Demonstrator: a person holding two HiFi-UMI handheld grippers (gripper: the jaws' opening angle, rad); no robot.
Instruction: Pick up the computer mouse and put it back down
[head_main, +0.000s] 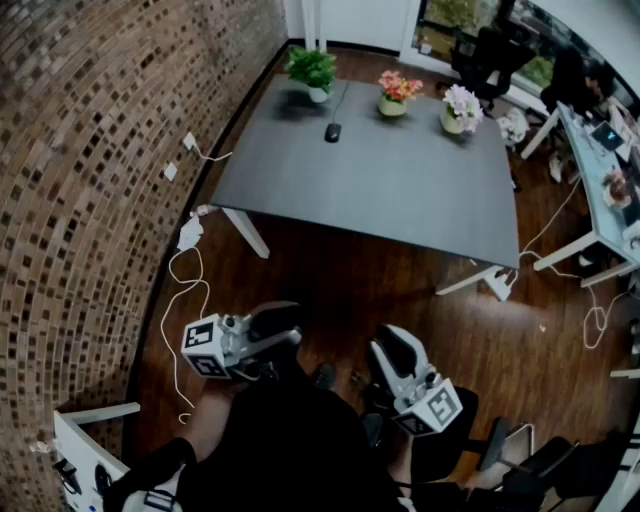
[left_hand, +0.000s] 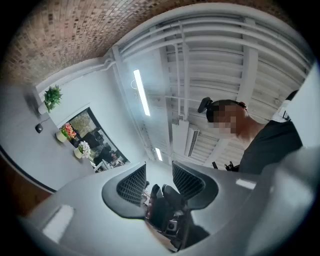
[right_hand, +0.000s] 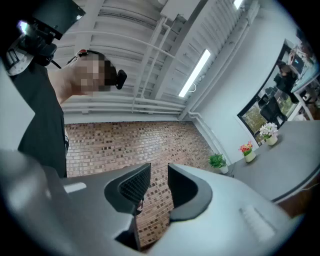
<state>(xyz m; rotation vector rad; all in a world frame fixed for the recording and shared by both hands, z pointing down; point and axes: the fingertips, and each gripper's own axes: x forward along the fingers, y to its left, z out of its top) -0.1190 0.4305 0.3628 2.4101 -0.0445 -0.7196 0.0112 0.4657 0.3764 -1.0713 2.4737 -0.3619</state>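
Mouse (head_main: 332, 131) sitting on bench (head_main: 400, 190) far side, by green plant (head_main: 312, 68). L gripper (head_main: 275, 328) & R gripper (head_main: 393, 352) hanging well apart from it, jaws slightly spread, pinching nothing. Suggesting stepping closer, opening wider before descending.

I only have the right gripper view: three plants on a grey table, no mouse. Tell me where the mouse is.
Observer: In the head view the mouse lies on the table, between the green plant and the pink flower pot, a little nearer the person than the pots.
Operator: Report where the left gripper is.
Observer: The left gripper is far short of the table, held over the wooden floor close to the person's body.
Operator: Tell me what lies on the floor on the way.
Observer: A white adapter with its cable lies by the brick wall, left of the table's near left leg.
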